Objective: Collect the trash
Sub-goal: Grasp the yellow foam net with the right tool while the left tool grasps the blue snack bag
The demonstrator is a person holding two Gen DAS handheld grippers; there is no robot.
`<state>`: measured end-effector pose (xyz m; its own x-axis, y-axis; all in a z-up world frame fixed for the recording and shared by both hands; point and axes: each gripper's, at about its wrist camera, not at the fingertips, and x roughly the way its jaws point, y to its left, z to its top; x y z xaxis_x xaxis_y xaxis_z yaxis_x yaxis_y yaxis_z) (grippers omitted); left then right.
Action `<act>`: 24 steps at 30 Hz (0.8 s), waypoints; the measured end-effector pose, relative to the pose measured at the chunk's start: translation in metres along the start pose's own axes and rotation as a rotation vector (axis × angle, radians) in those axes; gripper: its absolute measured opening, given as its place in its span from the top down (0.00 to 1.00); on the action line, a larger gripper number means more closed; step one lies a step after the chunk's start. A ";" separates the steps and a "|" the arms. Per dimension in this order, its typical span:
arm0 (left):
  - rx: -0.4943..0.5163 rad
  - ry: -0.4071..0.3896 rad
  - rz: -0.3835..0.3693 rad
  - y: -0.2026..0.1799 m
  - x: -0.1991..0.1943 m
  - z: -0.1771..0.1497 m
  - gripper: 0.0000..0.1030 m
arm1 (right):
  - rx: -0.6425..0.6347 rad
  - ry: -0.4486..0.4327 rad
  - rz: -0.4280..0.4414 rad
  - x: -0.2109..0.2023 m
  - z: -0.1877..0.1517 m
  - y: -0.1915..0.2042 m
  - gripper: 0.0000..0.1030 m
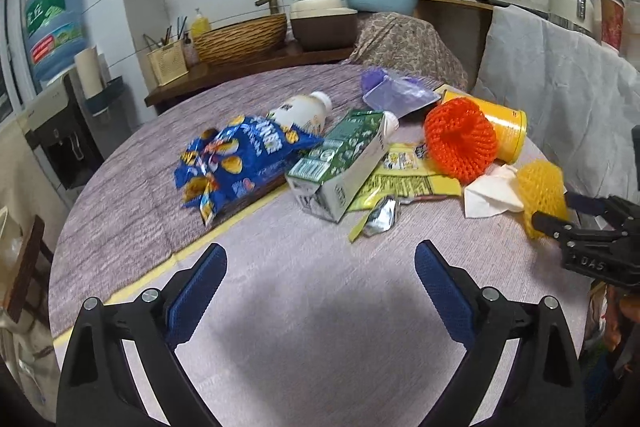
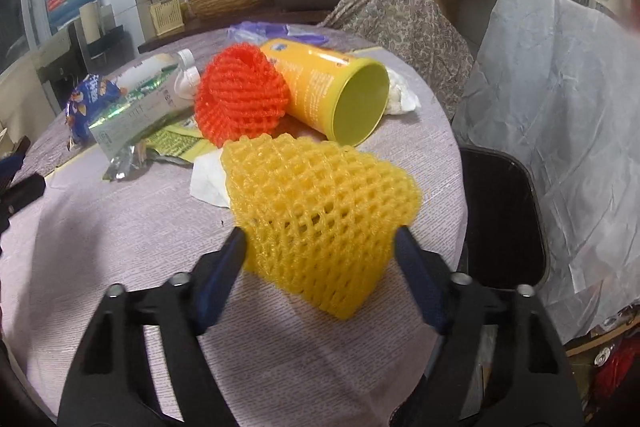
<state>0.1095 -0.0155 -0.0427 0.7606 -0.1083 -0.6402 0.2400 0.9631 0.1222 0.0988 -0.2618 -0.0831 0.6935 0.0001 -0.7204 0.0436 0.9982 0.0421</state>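
Yellow foam netting (image 2: 320, 211) lay between the two blue pads of the right hand-held gripper (image 2: 320, 247), its near end pinched from both sides, the left pad (image 2: 224, 267) and the right pad (image 2: 416, 267) each touching the mesh. The sleeve sat on the lilac cloth of the round counter (image 2: 120, 247), near its right edge, and its long axis ran away from the right hand-held gripper and up-left in the right wrist view, the far end lying over a white tissue (image 2: 208, 179). Just behind it an orange foam net (image 2: 240, 95) was rolled into a ring with its opening facing up and back, and beside that a yellow cup (image 2: 328, 91) lay on its side with its open mouth pointing toward the camera and to the right. In the left wrist view the left hand-held gripper (image 1: 320, 267) hung over bare cloth with its jaws spread wide and nothing between them, well short of the litter. Beyond it lay a green and white carton (image 1: 340, 163) on its side, its long axis running from lower left to upper right with the spout end away from the camera, a blue snack bag (image 1: 232, 163) left of it, and a white bottle (image 1: 304, 113) behind that, cap pointing up-right. A black bin (image 2: 504, 219) stood off the right edge of the counter.
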 end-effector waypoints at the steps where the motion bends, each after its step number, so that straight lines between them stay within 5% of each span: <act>1: 0.008 -0.001 0.003 0.001 0.002 0.004 0.09 | -0.001 0.001 0.000 0.001 -0.001 0.000 0.36; 6: 0.025 -0.026 -0.001 0.020 0.010 0.026 0.09 | -0.018 -0.025 0.010 -0.005 -0.002 0.000 0.73; 15: -0.078 -0.036 -0.009 0.084 0.028 0.044 0.14 | 0.010 -0.046 0.057 -0.015 -0.004 -0.008 0.78; 24: 0.141 -0.034 -0.120 0.096 0.061 0.053 0.14 | -0.024 -0.043 0.080 -0.017 -0.005 -0.006 0.78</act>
<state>0.2108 0.0577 -0.0300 0.7407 -0.2314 -0.6307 0.4109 0.8988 0.1528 0.0831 -0.2671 -0.0751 0.7247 0.0775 -0.6847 -0.0298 0.9963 0.0812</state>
